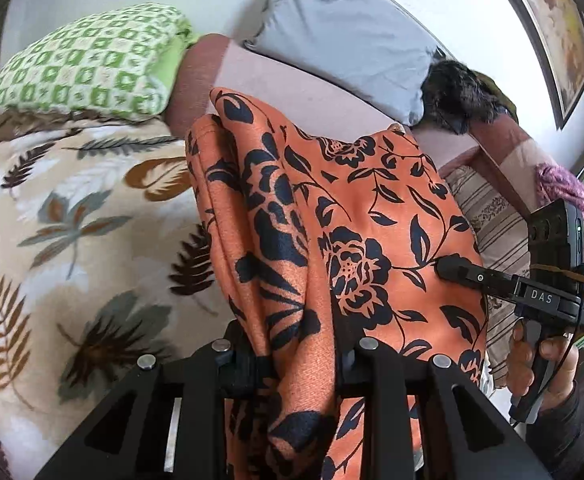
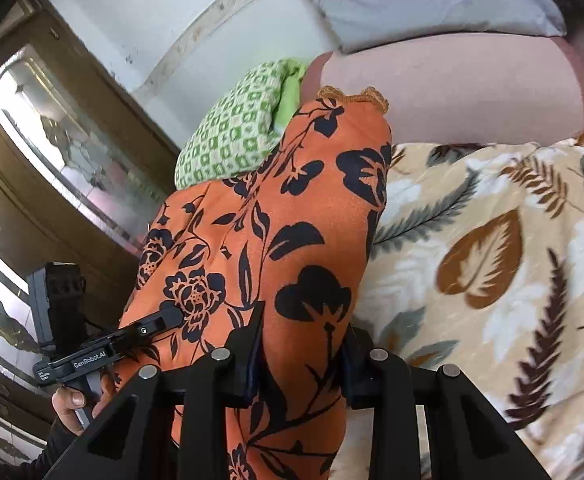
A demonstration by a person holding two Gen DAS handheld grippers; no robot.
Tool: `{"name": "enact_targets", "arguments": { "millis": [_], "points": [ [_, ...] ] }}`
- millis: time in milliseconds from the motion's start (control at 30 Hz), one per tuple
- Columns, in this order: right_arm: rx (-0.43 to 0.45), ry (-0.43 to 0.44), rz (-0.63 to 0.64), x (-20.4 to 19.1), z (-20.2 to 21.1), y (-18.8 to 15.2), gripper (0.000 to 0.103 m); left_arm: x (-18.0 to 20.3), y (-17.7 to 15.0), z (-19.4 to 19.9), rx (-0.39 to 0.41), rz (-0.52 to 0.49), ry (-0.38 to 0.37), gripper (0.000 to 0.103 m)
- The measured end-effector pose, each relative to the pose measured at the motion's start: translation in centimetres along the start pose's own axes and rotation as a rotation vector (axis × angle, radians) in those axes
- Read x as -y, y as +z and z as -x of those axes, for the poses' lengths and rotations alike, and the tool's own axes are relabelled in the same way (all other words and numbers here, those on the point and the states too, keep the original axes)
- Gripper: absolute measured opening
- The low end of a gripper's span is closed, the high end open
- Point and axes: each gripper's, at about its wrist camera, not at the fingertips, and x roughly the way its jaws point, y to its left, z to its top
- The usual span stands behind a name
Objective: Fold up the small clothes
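From the left wrist view, the left gripper [image 1: 298, 356] pinches the orange floral garment [image 1: 356, 216], held up over the leaf-print blanket [image 1: 71, 220].

From the right wrist view, the right gripper [image 2: 302, 364] also clamps the garment, beside the green checked pillow [image 2: 231, 140].

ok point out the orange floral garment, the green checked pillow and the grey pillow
orange floral garment [image 1: 372, 208]: left wrist view, on its flat upper panel
green checked pillow [image 1: 87, 64]: left wrist view, middle of its patterned face
grey pillow [image 1: 344, 36]: left wrist view, centre of its cover
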Motion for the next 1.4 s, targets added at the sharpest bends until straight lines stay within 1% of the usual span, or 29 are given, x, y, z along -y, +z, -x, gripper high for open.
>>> {"name": "enact_targets", "arguments": {
  "millis": [100, 167, 300, 367, 533, 733, 800, 833, 867, 900, 933, 967, 1000, 1033, 1067, 1100, 1133, 1200, 1233, 1267, 1300, 1333, 1367, 1400],
  "points": [
    [-0.004, -0.001, -0.025, 2.3, -0.2, -0.3, 0.032, 0.7, -0.1, -2.0, -0.019, -0.009, 0.025, 0.028],
    [-0.021, -0.01, -0.042, 4.1, -1.3, -0.6, 0.032, 1.3, -0.4, -3.7, -0.044, -0.022, 0.048, 0.028],
    [-0.048, -0.01, -0.086, 7.3, -3.1, -1.5, 0.032, 0.9, -1.3, -6.6, -0.088, -0.021, 0.058, 0.028],
    [-0.063, -0.017, -0.099, 8.6, -4.1, -2.0, 0.032, 0.8, -1.9, -8.0, -0.103, -0.035, 0.077, 0.028],
    [-0.087, -0.033, -0.109, 10.8, -6.1, -3.0, 0.032, 0.2, -3.2, -10.7, -0.133, -0.009, 0.075, 0.028],
    [-0.075, -0.028, -0.096, 11.8, -6.8, -3.1, 0.032, 0.3, -3.2, -11.5, -0.107, -0.023, 0.09, 0.029],
    [-0.081, -0.027, -0.105, 12.3, -7.3, -3.1, 0.032, -0.1, -3.3, -12.2, -0.119, -0.013, 0.09, 0.029],
    [-0.094, -0.03, -0.11, 12.7, -7.8, -3.2, 0.033, -0.4, -3.6, -12.9, -0.138, -0.005, 0.096, 0.03],
    [-0.108, -0.036, -0.113, 13.0, -8.3, -3.3, 0.037, -0.7, -3.9, -13.4, -0.156, 0.0, 0.101, 0.031],
    [-0.128, -0.066, -0.118, 13.4, -9.0, -3.7, 0.039, -1.0, -4.2, -14.0, -0.177, 0.006, 0.11, 0.034],
    [-0.148, -0.106, -0.124, 13.7, -9.5, -4.0, 0.043, -1.5, -4.7, -14.5, -0.191, 0.025, 0.122, 0.043],
    [-0.173, -0.155, -0.137, 14.3, -10.0, -4.5, 0.054, -1.9, -4.9, -14.5, -0.184, 0.042, 0.124, 0.049],
    [-0.169, -0.171, -0.142, 14.5, -9.8, -4.9, 0.06, -2.2, -5.0, -14.3, -0.179, 0.052, 0.133, 0.058],
    [-0.159, -0.186, -0.143, 14.4, -9.5, -5.0, 0.063, -2.3, -4.9, -13.9, -0.177, 0.051, 0.149, 0.062],
    [-0.149, -0.221, -0.136, 14.2, -9.0, -5.0, 0.064, -2.4, -4.8, -13.3, -0.172, 0.043, 0.167, 0.064],
    [-0.128, -0.272, -0.117, 13.6, -8.1, -4.9, 0.064, -2.4, -4.7, -12.4, -0.156, 0.032, 0.192, 0.065],
    [-0.103, -0.287, -0.107, 13.0, -7.3, -4.9, 0.064, -2.5, -4.6, -11.6, -0.142, 0.025, 0.206, 0.065],
    [-0.056, -0.269, -0.096, 11.5, -5.6, -5.1, 0.064, -2.3, -4.6, -9.5, -0.093, 0.005, 0.221, 0.065],
    [-0.014, -0.224, -0.092, 10.2, -4.4, -5.5, 0.064, -2.1, -4.9, -8.8, -0.073, -0.014, 0.238, 0.065],
    [0.005, -0.183, -0.087, 9.2, -3.9, -6.1, 0.066, -1.8, -5.1, -8.5, -0.066, -0.034, 0.247, 0.065],
    [0.017, -0.139, -0.085, 8.5, -3.6, -6.8, 0.07, -1.5, -5.8, -8.6, -0.074, -0.087, 0.273, 0.065],
    [0.021, -0.101, -0.097, 8.2, -3.7, -7.6, 0.073, -1.6, -6.1, -9.1, -0.089, -0.117, 0.307, 0.065],
    [0.001, -0.08, -0.119, 8.4, -4.4, -8.4, 0.079, -1.9, -6.7, -9.8, -0.114, -0.134, 0.356, 0.065],
    [-0.043, -0.088, -0.143, 8.7, -5.6, -9.1, 0.08, -2.6, -7.2, -10.8, -0.156, -0.129, 0.401, 0.066]
  ]
}}
